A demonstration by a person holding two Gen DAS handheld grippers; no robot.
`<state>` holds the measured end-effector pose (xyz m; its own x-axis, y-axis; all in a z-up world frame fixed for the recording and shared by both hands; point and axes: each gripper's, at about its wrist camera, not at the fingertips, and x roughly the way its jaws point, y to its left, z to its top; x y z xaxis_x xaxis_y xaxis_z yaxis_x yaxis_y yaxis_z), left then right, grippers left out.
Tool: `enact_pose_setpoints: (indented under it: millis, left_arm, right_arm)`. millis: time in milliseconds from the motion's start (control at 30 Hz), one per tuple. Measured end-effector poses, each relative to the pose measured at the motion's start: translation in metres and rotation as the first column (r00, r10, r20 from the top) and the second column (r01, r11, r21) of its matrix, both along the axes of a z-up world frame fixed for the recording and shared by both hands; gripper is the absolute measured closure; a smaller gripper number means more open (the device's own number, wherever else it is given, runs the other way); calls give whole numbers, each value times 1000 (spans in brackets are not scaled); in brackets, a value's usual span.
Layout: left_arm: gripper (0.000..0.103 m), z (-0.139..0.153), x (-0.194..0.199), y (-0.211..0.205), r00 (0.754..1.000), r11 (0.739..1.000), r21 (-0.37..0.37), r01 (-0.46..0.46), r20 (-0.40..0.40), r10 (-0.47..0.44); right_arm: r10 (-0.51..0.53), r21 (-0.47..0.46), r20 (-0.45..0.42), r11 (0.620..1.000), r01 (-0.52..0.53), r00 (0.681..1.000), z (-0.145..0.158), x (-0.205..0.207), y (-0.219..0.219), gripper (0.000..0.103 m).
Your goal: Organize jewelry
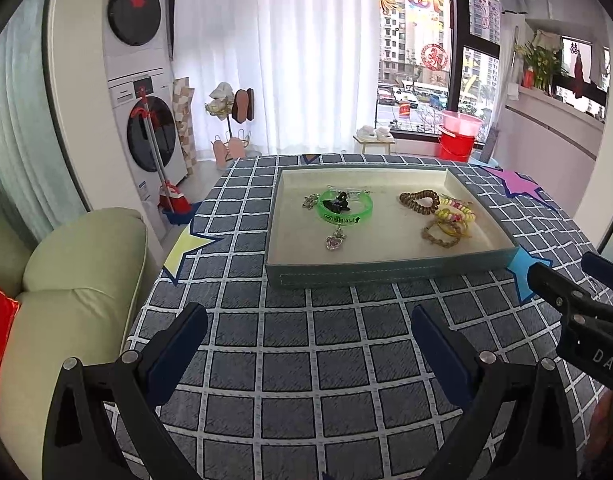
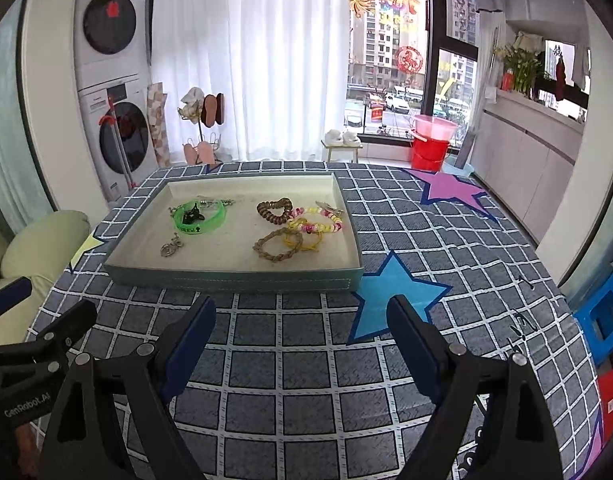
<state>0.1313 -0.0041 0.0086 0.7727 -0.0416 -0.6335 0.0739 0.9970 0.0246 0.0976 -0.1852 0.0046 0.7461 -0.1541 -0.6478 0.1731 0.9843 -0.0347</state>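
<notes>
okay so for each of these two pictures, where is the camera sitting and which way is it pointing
Left wrist view: on the left gripper, angled down across the checked tablecloth at the tray; its own open fingers show, and the right gripper enters at the right edge.
Right wrist view: on the right gripper, facing the same way from further right; its open fingers show, the left gripper at the left edge.
Shared: tray, green bracelet, blue star, window, red bucket.
</notes>
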Motion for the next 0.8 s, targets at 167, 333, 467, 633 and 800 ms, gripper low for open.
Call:
enact_pose_setpoints:
  millis: [167,333,467,633,800]
  left_arm:
    - [0,-2,0,-3,1000,1000,19,-2,9,2]
    - [0,-1,-2,-4,1000,1000,20,0,11,-1]
    - [0,-1,-2,-4,1000,1000,19,-2,12,2]
    - [0,-1,-3,-5,1000,1000,18,-4,12,3]
    - [0,-1,-3,-5,1000,1000,18,-2,12,2]
  right_arm:
    - [10,-6,8,1000,-10,1000,1,-1,3,14]
    - [16,-8,15,1000,-16,1000,2,-2,5,14]
    - [17,-6,15,1000,-17,1000,2,-2,5,14]
    - [18,-4,14,1000,-18,1000,2,-2,6,14]
    - [21,-5,14,1000,-21,1000,3,-2,7,14]
